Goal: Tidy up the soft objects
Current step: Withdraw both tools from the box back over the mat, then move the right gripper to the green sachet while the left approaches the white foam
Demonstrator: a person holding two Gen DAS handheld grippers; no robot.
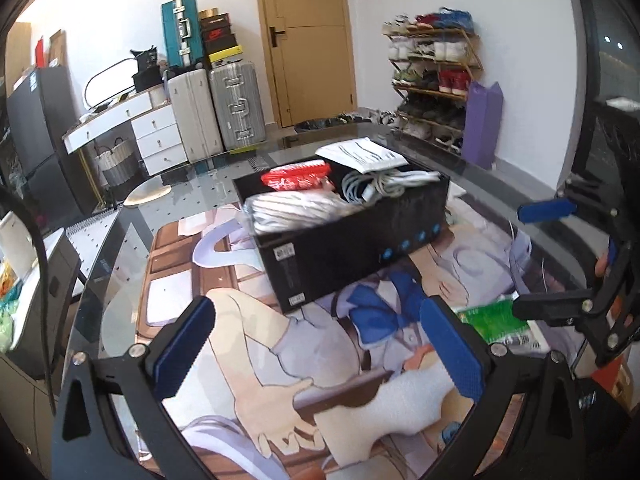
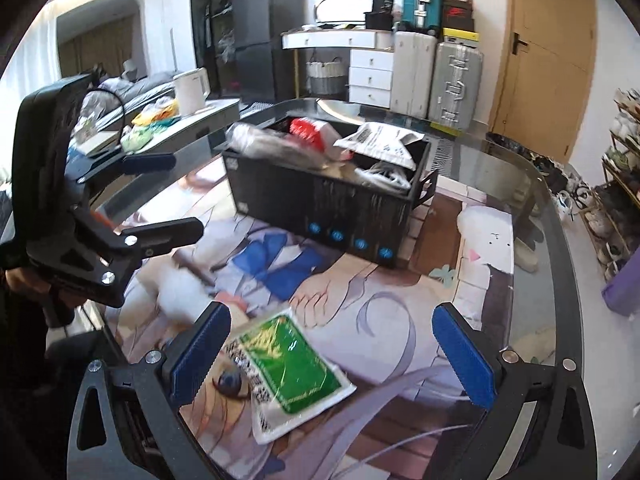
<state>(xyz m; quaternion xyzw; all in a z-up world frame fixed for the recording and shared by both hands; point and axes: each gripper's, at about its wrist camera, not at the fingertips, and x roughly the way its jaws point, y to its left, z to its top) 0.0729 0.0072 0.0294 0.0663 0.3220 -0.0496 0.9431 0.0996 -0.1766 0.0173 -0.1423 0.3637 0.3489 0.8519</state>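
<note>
At the far left of the right wrist view the left gripper [image 2: 160,196] hangs above the table edge, a hand [image 2: 20,280] on its handle; its two blue-tipped fingers stand well apart with nothing between them. The left wrist view confirms it: the left gripper [image 1: 316,348] is spread wide over the printed desk mat [image 1: 248,360], empty, its pads [image 1: 184,344] clear of every object.

Further right, near the middle of the mat, sits the black storage box [image 2: 320,204], already loaded; a grey-white bundle in clear wrap [image 2: 260,140] lies at its left end, a red packet [image 2: 308,130] behind it, a white printed pouch [image 2: 380,140] resting tilted across the rim, and a tangle of white cables [image 2: 384,172] at the right end. The box stands on the mat, which covers part of the glass table [image 2: 532,208].

In front of the box, well apart from it, the green and white packet [image 2: 288,372] lies flat on the mat; it sits between the fingers of the right gripper [image 2: 332,356], nearer the left pad [image 2: 200,356], and whether that pad touches it cannot be told. The right gripper is opened wide and holds nothing; the packet is outside the box.

In the left wrist view the same packet [image 1: 496,320] shows at the right, beside the right gripper [image 1: 536,256].
</note>
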